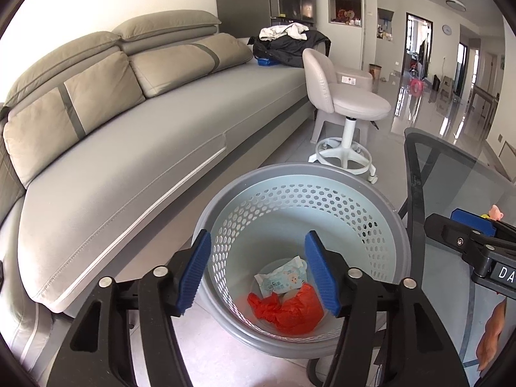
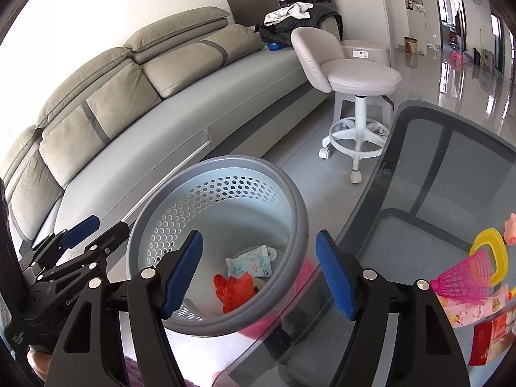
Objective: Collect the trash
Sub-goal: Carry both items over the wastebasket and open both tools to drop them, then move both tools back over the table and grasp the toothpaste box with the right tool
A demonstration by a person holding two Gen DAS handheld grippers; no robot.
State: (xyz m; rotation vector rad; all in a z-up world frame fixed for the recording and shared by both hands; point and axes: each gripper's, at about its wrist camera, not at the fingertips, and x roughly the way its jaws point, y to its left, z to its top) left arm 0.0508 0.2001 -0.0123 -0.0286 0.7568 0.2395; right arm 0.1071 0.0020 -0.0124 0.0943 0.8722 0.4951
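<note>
A grey perforated waste basket (image 1: 225,193) stands on the floor beside the glass table; it also shows in the right wrist view (image 2: 290,193). Inside lie a crumpled red plastic bag (image 1: 287,311) (image 2: 233,292) and a white wet-wipe packet (image 1: 282,279) (image 2: 250,264). My left gripper (image 1: 258,272) is open and empty, right above the basket's mouth. My right gripper (image 2: 259,274) is open and empty, over the basket's right rim and the table edge. Each gripper shows at the side of the other's view.
A glass table (image 2: 451,177) lies right of the basket, with a pink shuttlecock (image 2: 464,277), a yellow ring (image 2: 498,258) and paper packets (image 2: 483,332) on it. A grey sofa (image 1: 129,135) runs along the left. A white swivel stool (image 1: 348,103) stands behind.
</note>
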